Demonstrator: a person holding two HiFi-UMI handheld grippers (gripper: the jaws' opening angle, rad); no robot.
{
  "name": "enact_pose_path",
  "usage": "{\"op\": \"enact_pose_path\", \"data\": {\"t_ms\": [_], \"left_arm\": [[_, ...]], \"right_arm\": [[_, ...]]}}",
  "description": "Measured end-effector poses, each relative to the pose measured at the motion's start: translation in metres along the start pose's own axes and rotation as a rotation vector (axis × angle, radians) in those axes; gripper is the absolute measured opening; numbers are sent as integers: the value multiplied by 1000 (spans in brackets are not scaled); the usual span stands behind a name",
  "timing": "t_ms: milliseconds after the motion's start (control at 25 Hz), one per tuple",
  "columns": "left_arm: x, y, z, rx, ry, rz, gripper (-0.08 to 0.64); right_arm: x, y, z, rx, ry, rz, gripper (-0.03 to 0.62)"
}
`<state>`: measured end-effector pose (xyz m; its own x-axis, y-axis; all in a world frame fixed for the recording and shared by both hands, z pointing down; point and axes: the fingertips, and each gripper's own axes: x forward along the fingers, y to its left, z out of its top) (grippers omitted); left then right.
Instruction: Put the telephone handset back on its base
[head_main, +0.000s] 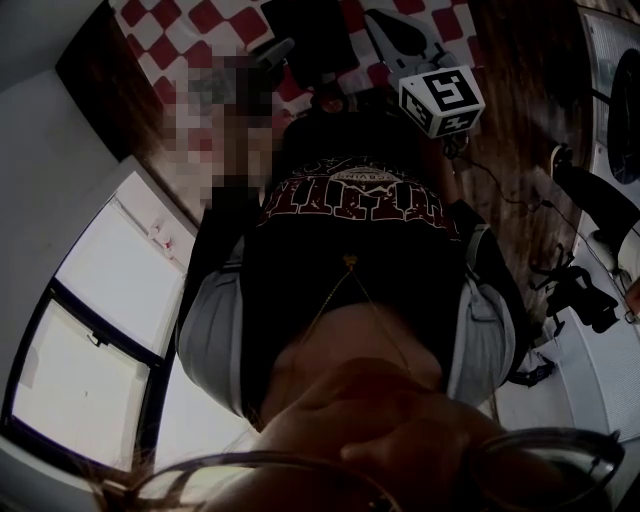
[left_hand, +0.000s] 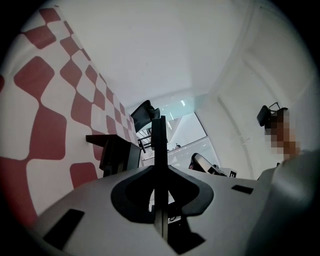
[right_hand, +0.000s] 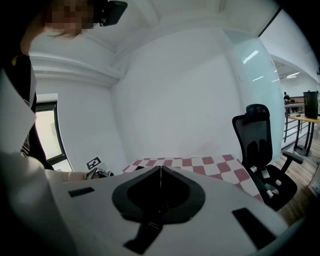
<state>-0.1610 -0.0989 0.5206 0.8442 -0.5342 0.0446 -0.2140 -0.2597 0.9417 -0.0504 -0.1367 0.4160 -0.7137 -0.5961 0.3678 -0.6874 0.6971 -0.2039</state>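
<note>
Right gripper (right_hand: 160, 170) jaws together, checkered tablecloth (right_hand: 200, 164) beyond, left gripper (left_hand: 159, 125) likewise

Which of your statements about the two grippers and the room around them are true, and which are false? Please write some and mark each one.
1. The jaws of the right gripper are together, with nothing between them. True.
2. The left gripper holds the telephone handset. False: its jaws are together and hold nothing.
3. A black office chair stands beside the checked cloth in the right gripper view. True.
4. The checked cloth is blue and white. False: it is red and white.
</note>
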Motion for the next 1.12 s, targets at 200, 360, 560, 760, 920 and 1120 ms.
{"op": "enact_pose_path", "data": {"t_ms": [200,360,560,760,920,1120], "left_arm": [[-2,19,-8,-31,13,36,80],[0,29,-14,-54,25,58,80],[3,33,-18,-70,34,50,80],[2,44,-23,-86,44,79,80],[0,51,-27,-95,54,102,80],[1,59,-30,-70,70,115,80]], "right_arm": [[-2,-2,-2,5,5,-11,20],[-5,-7,-5,11,12,-22,20],[-7,-9,-8,18,18,-30,20],[-9,-11,-8,26,21,-34,20],[-9,-12,-9,25,22,-37,20],[-8,-12,-10,27,27,-37,20]]}}
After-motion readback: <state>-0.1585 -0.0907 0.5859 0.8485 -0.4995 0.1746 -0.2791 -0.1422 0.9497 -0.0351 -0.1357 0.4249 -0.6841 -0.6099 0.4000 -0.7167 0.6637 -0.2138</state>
